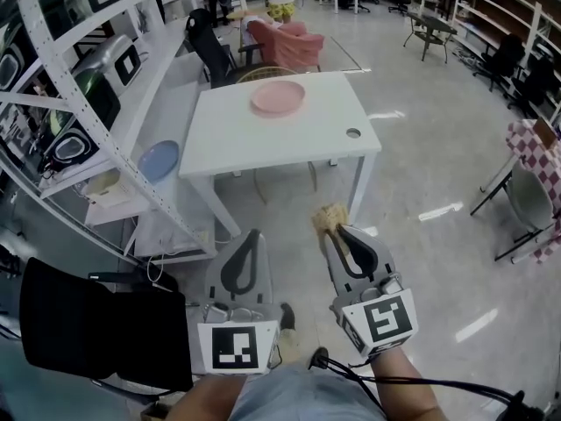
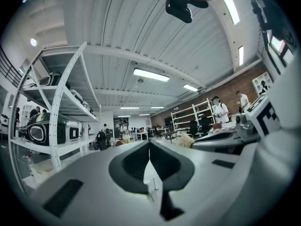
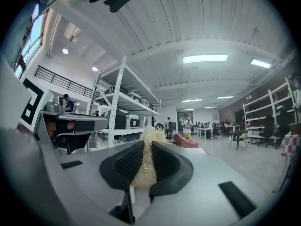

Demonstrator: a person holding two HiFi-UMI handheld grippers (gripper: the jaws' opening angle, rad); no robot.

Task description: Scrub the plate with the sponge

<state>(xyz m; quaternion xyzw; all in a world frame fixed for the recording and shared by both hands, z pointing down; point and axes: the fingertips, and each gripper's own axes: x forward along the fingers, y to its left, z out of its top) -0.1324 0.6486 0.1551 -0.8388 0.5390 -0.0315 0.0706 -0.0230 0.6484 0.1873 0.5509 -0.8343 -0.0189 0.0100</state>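
Jaws of right gripper (image 3: 143, 144) clamp sponge (image 3: 149, 136); only head view shows plate (image 1: 278, 97).

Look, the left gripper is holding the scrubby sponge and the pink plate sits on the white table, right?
Not quite: the right gripper, not the left gripper, holds the sponge between its jaws, as the right gripper view shows. The pink plate does sit on the white table.

pink plate (image 1: 278, 97) on white table (image 1: 228, 139), straw-yellow sponge (image 1: 331, 218), grey grippers w/ black-white marker cubes, blue plate (image 1: 159, 160) on white shelf
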